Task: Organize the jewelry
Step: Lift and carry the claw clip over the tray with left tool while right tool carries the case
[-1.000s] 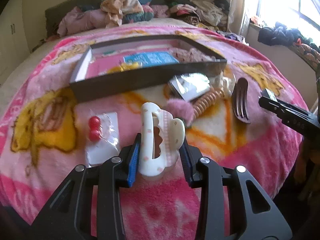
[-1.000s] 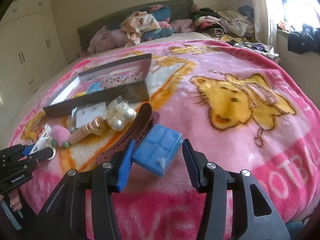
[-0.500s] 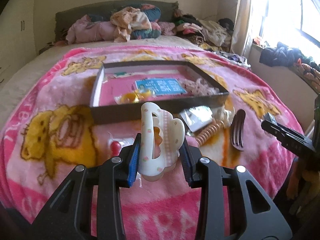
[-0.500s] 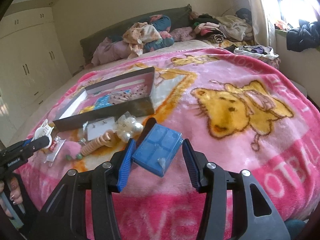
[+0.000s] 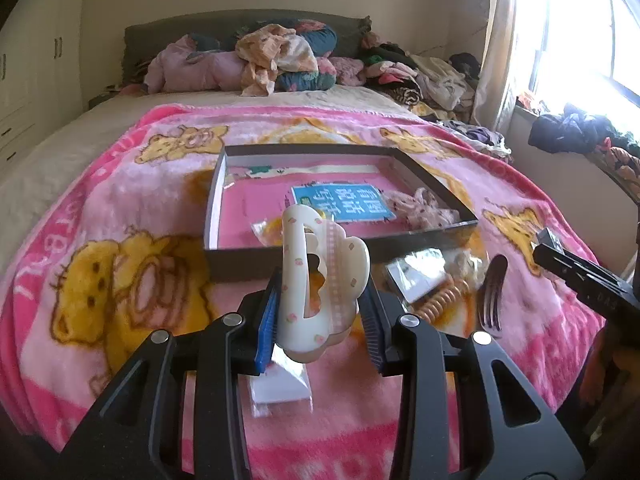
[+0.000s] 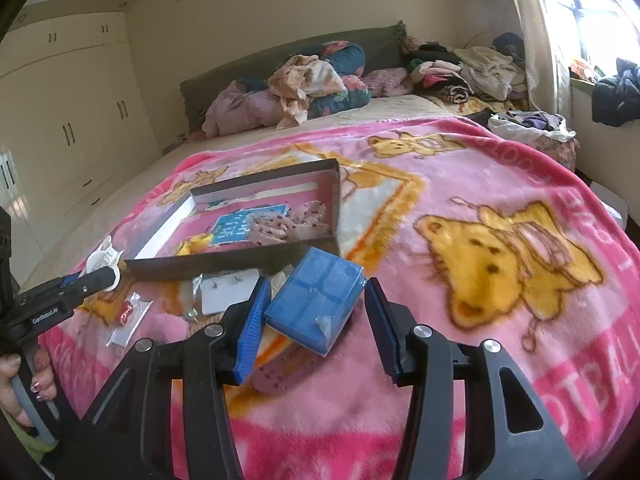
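Jewelry and hair pieces lie spread over the pink blanket (image 5: 120, 208) on the bed, most of them just in front of the near wall of a shallow dark tray (image 5: 436, 190). We hold a white hair claw (image 5: 320, 280) upright in the left gripper (image 5: 320, 316), its blue pads pressed against both sides of the claw, above the blanket and just short of the tray's near wall. We hold a blue plastic box (image 6: 316, 298) tilted in the right gripper (image 6: 314, 320); its left pad touches the box, while a narrow gap shows at the right pad, so we cannot tell how firmly it is clamped. Inside the tray we see a blue printed card (image 5: 344, 202), a yellow item in a clear bag (image 5: 272, 228) and a pale frilly cloth piece (image 5: 424, 208). On the blanket near the tray lie a dark brown comb clip (image 5: 492, 292), an orange coiled hair tie (image 5: 440, 300), a white earring card (image 6: 228, 292) and a small clear packet with red beads (image 6: 128, 312).
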The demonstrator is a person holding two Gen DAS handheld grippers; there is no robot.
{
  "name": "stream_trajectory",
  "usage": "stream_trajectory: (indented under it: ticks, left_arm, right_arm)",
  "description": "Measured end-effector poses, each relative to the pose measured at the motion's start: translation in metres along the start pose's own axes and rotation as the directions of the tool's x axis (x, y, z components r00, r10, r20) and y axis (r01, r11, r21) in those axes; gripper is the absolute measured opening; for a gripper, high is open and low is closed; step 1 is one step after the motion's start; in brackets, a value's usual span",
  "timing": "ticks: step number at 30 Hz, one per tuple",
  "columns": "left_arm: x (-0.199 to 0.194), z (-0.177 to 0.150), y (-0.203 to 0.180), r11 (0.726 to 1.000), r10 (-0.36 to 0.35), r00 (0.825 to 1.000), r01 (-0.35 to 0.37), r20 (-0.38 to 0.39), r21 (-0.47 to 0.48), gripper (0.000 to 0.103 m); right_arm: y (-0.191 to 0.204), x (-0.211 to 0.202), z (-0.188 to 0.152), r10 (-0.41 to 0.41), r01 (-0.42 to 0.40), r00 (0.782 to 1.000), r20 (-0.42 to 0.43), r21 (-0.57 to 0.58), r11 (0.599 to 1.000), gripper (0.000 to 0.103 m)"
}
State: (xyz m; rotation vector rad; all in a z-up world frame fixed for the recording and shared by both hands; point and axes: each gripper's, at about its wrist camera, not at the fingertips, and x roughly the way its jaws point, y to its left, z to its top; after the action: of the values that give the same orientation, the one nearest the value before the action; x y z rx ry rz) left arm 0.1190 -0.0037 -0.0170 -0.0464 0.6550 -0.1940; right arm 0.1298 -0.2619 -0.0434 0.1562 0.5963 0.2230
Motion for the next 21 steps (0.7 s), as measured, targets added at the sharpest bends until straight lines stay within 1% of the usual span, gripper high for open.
stream_trajectory:
  ticks: [7,11,14,21]
  left_arm:
    - [0.011,0.018,0.008,1.000,0.000,1.000,0.000,0.016,-0.017,0.028]
    - [0.017,0.025,0.014,0.999,0.001,1.000,-0.001,0.015,-0.036,0.028]
    - [0.024,0.030,0.019,0.999,0.003,1.000,-0.003,0.013,-0.049,0.028]
    - [0.039,0.042,0.025,0.999,-0.003,1.000,0.004,0.013,-0.047,0.028]
  right_arm:
    - [0.014,0.020,0.016,0.019,-0.019,1.000,-0.018,-0.036,0.999,0.047]
    - [0.021,0.029,0.024,0.025,-0.027,0.999,-0.022,-0.057,0.998,0.047]
    - [0.026,0.037,0.031,0.045,-0.047,0.999,-0.031,-0.064,0.997,0.047]
    - [0.041,0.057,0.046,0.060,-0.062,0.998,-0.034,-0.076,0.995,0.047]
